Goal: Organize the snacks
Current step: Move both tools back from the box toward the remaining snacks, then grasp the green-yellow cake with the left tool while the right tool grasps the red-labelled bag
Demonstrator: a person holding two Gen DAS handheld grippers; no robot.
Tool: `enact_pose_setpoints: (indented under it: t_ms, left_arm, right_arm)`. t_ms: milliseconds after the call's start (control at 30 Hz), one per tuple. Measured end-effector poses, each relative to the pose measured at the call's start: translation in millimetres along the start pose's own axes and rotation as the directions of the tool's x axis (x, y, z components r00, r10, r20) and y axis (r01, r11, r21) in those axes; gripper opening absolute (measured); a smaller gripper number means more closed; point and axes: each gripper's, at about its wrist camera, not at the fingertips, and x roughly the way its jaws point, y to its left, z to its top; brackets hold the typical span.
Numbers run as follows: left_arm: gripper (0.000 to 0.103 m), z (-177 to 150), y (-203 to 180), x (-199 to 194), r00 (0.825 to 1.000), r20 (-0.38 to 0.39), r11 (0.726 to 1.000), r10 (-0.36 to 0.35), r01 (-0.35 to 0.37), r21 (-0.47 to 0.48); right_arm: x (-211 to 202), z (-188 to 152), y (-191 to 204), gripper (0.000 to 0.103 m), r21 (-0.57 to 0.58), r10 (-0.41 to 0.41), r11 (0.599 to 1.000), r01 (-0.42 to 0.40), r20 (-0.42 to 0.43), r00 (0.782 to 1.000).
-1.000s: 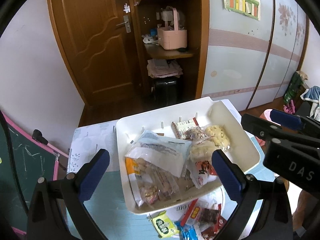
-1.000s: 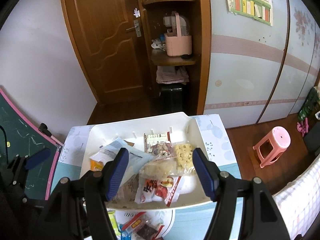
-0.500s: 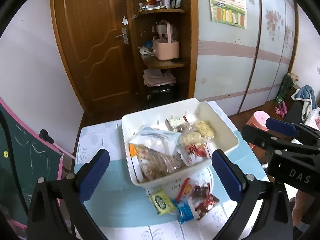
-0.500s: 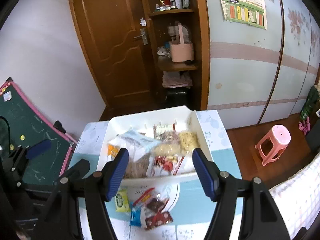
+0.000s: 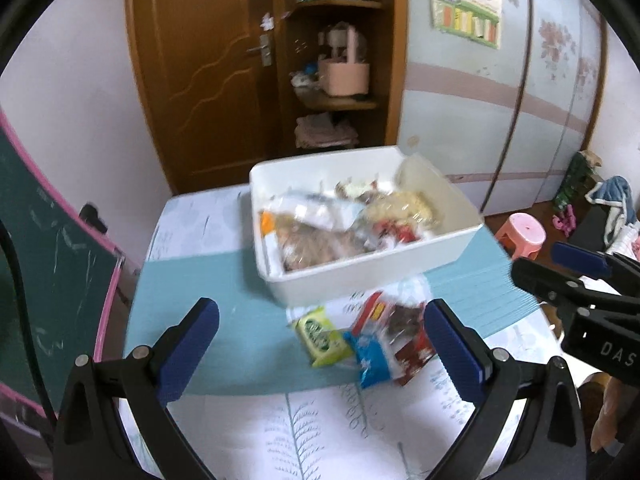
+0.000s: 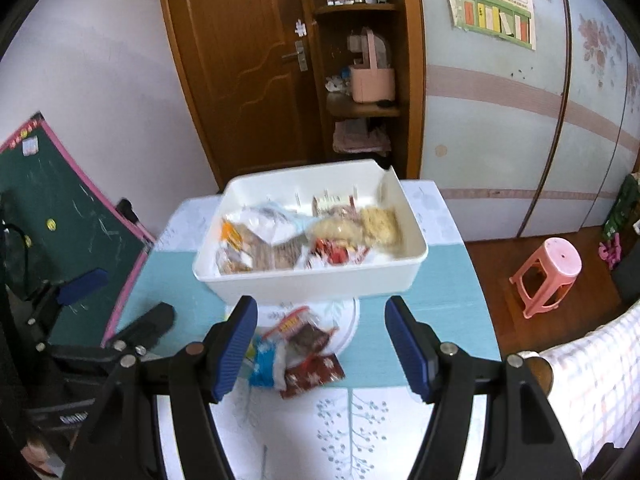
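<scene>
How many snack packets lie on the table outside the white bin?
3 clear: green packet, blue packet, dark red packet, clustered before the white bin; overlapped ones may hide.

Legible from my feed: white letters "DAS" on the black body of the right gripper, seen in the left wrist view. Print on the wall poster and snack packets is too blurred to read.

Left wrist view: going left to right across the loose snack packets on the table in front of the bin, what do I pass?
Green packet → blue packet → dark red packet, with the right gripper beyond them at the right edge.
</scene>
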Motion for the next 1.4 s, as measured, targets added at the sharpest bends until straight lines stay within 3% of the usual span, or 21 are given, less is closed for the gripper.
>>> enact_pose_setpoints:
  t_ms: [133,333,467,667,967,1167,1233,1300,1367,1400]
  left_arm:
    - [0.102,-28,14,24,0.997,-0.073,0.999,0.012,-0.015,-0.038]
    - [0.102,-63,23,63,0.982,-0.187,0.999,0.034,-0.040,-0.029]
    - [0.102,-73,24,85,0.971,-0.238,0.999,0.016,-0.028,-0.047]
    - [0.101,-71,25,113,0.960,-0.278,0.997,-0.020,0.000,-0.072]
    - [0.081,-48,38,157,0.944,-0.314,0.975,-0.102,0.033,-0.218]
    - [0.073,-40,36,184,0.927,-0.357,0.966,-0.113,0.018,-0.258]
    - [0.073,-41,33,188,0.925,-0.363,0.967,-0.111,0.015,-0.256]
    - [0.073,-41,31,191,0.924,-0.367,0.968,-0.106,0.010,-0.253]
    - [0.073,-40,28,192,0.927,-0.364,0.970,-0.087,-0.004,-0.241]
    - [0.073,-40,27,192,0.929,-0.363,0.972,-0.075,-0.013,-0.234]
  right_arm:
    - [23,-25,-1,0.067,-0.022,-0.036,0.999,0.035,-0.053,0.998]
    - [62,-63,0,0.067,-0.030,0.000,1.000,-0.005,-0.172,0.985]
    - [80,-74,2,0.067,-0.037,0.016,0.999,-0.024,-0.204,0.979]
    - [108,-68,8,0.067,-0.098,0.029,0.994,-0.052,-0.221,0.975]
    - [151,-50,20,0.067,-0.241,0.062,0.964,-0.112,-0.207,0.976]
    - [178,-50,21,0.066,-0.278,0.140,0.935,-0.218,-0.273,0.952]
    - [184,-55,20,0.058,-0.283,0.155,0.927,-0.245,-0.307,0.939]
    - [180,-59,20,0.048,-0.316,0.130,0.924,-0.216,-0.271,0.954]
    - [177,-60,17,0.028,-0.313,0.111,0.930,-0.191,-0.255,0.960]
    - [175,-60,13,0.025,-0.287,0.117,0.939,-0.191,-0.254,0.960]
